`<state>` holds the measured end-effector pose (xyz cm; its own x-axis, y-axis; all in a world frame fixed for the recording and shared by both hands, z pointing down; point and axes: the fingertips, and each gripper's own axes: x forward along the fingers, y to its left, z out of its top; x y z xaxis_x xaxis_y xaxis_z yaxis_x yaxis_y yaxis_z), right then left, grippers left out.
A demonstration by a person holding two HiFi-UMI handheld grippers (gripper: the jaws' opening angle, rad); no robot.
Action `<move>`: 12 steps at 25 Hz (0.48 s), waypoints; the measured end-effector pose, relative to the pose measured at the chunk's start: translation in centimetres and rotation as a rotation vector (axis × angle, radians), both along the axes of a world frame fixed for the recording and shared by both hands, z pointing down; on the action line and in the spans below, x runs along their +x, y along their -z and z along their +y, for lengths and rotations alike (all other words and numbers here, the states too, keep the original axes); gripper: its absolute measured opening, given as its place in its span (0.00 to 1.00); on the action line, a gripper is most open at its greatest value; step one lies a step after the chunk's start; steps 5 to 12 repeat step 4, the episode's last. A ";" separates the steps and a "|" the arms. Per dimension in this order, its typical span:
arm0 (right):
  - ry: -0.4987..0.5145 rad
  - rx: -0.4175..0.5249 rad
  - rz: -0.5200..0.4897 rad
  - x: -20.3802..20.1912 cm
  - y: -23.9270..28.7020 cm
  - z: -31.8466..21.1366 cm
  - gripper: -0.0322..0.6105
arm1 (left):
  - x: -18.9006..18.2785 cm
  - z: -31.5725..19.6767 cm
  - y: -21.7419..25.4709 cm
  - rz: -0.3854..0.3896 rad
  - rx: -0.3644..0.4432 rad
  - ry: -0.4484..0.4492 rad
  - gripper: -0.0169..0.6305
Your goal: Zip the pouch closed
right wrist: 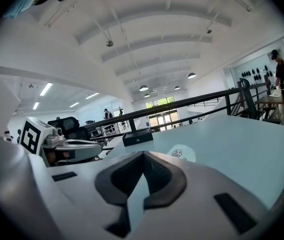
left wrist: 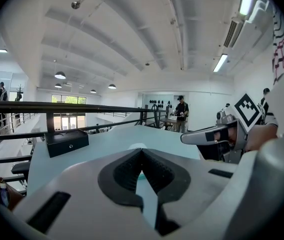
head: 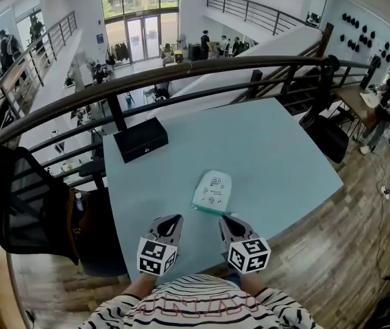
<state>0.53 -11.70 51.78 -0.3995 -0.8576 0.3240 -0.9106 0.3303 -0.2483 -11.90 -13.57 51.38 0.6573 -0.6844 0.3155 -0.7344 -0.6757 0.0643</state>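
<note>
Head view: rounded white pouch point(head: 213, 190) on smooth blue tbl point(head: 270, 149); left gripper point(head: 173, 218), right gripper point(head: 225, 220) closed.

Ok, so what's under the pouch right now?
The pouch lies flat on the pale blue table. Only bare tabletop shows around its edges. The patch directly beneath it is covered, so anything there can't be seen.

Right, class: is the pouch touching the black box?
Apart. The head view shows a wide stretch of bare table between the pouch, near the front edge, and the box, at the far left corner.
</note>
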 end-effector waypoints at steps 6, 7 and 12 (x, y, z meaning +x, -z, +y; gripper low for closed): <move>-0.002 -0.005 -0.001 0.0 0.0 0.0 0.09 | -0.1 -0.1 0.1 0.002 0.003 0.003 0.06; -0.002 -0.005 -0.001 0.0 0.0 0.0 0.09 | -0.1 -0.1 0.1 0.002 0.003 0.003 0.06; -0.002 -0.005 -0.001 0.0 0.0 0.0 0.09 | -0.1 -0.1 0.1 0.002 0.003 0.003 0.06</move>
